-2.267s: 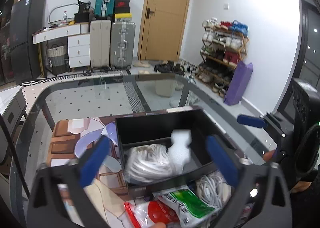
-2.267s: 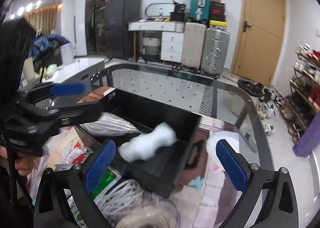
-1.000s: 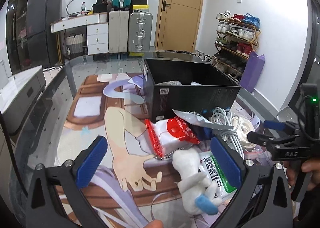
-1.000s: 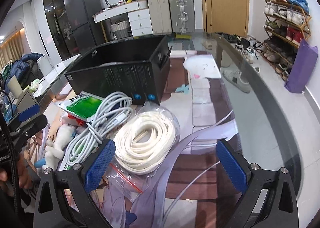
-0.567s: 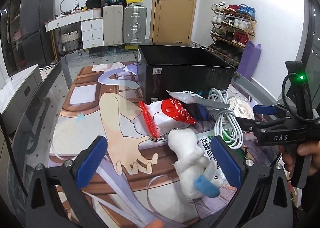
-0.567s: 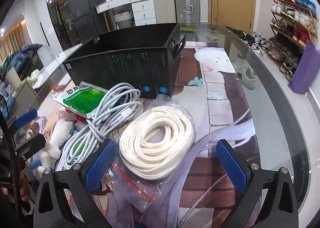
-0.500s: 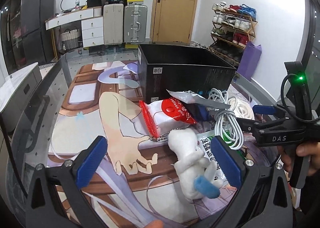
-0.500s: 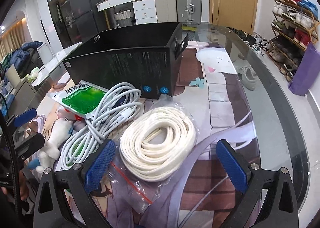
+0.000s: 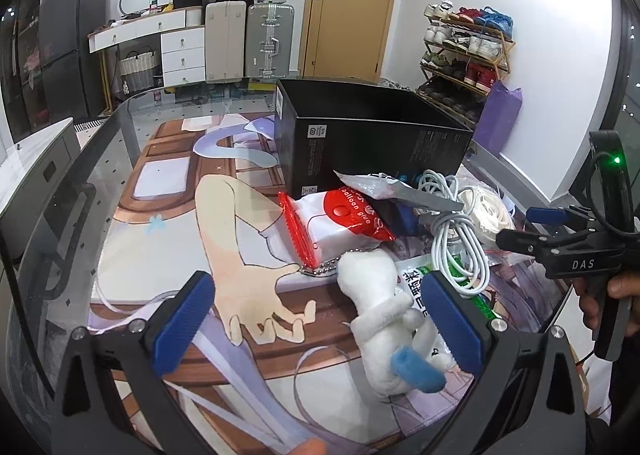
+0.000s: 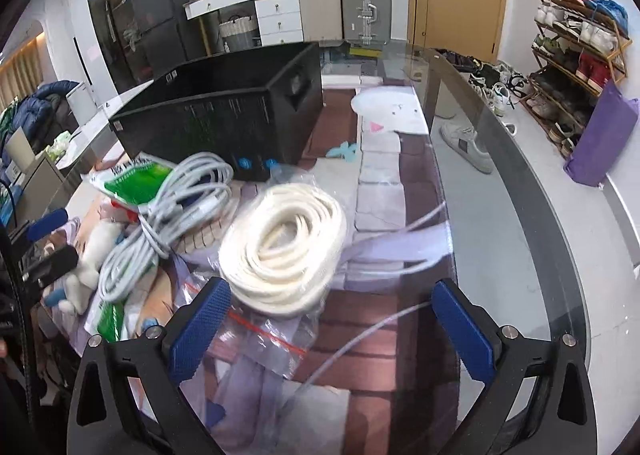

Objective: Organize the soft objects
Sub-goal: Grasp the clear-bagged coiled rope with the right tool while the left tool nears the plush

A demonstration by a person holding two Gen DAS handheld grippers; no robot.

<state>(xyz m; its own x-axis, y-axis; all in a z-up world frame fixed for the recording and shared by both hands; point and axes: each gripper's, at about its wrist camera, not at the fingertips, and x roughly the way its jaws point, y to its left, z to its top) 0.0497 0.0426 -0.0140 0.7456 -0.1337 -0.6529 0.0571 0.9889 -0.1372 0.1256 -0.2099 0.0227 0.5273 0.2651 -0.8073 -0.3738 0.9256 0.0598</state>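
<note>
Right wrist view: the coiled white rope in its clear zip bag [image 10: 286,243] sits dead centre, just ahead of my right gripper [image 10: 328,329], whose fingers are spread wide and empty so they can straddle it. Upper left, the black box [image 10: 224,117] is where I reckon it goes. Left wrist view has the white plush toy [image 9: 386,313] lower centre, against the right finger of my left gripper [image 9: 320,325], also wide open with nothing gripped.
</note>
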